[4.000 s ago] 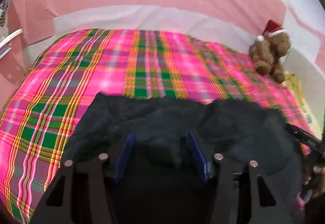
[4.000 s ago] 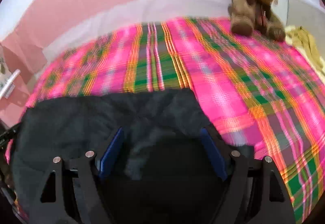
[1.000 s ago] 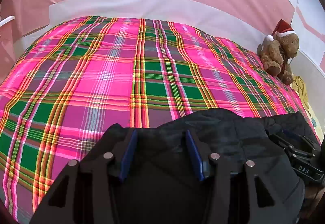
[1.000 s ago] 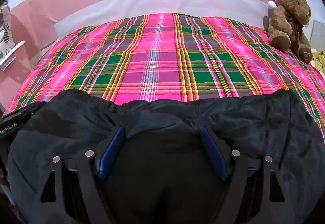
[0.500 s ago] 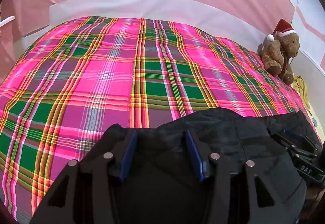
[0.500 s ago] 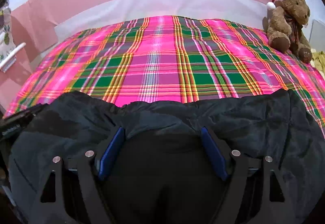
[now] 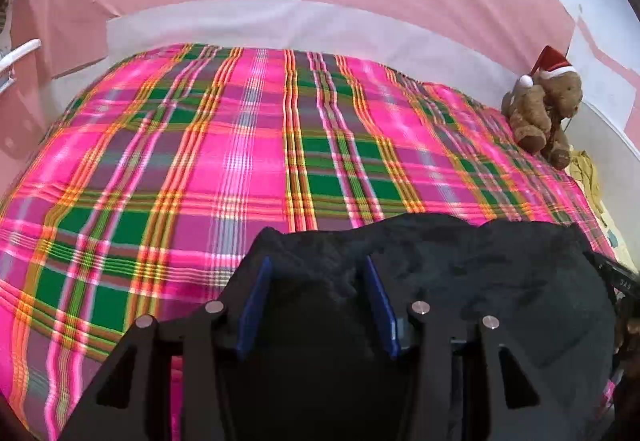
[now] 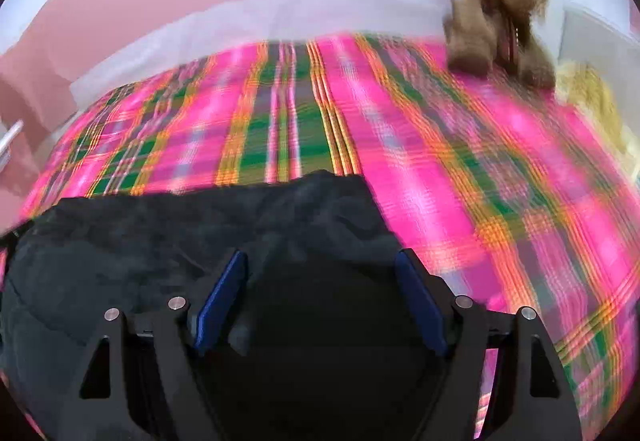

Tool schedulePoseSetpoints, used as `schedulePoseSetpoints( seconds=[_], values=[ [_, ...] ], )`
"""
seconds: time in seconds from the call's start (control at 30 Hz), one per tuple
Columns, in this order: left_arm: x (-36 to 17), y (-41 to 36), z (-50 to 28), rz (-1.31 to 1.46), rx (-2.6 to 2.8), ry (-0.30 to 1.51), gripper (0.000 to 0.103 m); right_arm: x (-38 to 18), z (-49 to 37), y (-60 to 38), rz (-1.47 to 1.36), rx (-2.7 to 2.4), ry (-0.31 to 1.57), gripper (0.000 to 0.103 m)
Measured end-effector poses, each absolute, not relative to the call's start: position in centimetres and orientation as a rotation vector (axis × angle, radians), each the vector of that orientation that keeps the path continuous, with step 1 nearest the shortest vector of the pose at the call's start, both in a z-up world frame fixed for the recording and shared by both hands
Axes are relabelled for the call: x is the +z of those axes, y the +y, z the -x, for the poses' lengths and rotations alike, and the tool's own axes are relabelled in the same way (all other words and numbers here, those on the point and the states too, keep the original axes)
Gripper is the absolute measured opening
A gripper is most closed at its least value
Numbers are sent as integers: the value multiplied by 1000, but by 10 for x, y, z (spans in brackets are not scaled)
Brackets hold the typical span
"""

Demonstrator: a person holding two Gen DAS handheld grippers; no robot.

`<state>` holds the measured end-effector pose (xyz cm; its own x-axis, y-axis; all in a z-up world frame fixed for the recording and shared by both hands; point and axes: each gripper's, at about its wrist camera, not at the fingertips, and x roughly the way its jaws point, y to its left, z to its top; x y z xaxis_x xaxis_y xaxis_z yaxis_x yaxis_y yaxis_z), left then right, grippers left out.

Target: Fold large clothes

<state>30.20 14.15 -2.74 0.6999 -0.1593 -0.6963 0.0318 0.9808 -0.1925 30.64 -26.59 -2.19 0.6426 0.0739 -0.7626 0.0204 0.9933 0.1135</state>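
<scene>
Where tools (image 7: 316, 277) spread, dark garment (image 7: 480, 273) between

Garment (image 7: 460, 281) is spread on the near part of the bed (image 7: 240, 161), draped over the fingers (image 7: 256, 305) of the left gripper (image 7: 316, 301) and of the right gripper (image 8: 320, 301). Teddy bear (image 7: 540, 113) is seated at the bed's far right corner, well apart from the garment.

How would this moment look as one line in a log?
fold in progress | left gripper, right gripper: dark garment between fingers | plaid bedspread | right view blurred
</scene>
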Motion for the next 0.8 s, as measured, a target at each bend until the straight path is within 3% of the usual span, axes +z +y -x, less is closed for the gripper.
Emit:
schedulePoseSetpoints(
  seconds=[0.5, 0.67, 0.8],
  values=[
    [-49, 123, -307, 133, -83, 781, 50, -57, -318, -272, -194, 34, 861, 77],
    [-41, 123, -308, 130, -76, 812, 50, -47, -318, -275, -214, 27, 882, 77],
    [-9, 129, -285, 141, -88, 757, 49, -6, -293, -277, -201, 30, 810, 77]
  ],
)
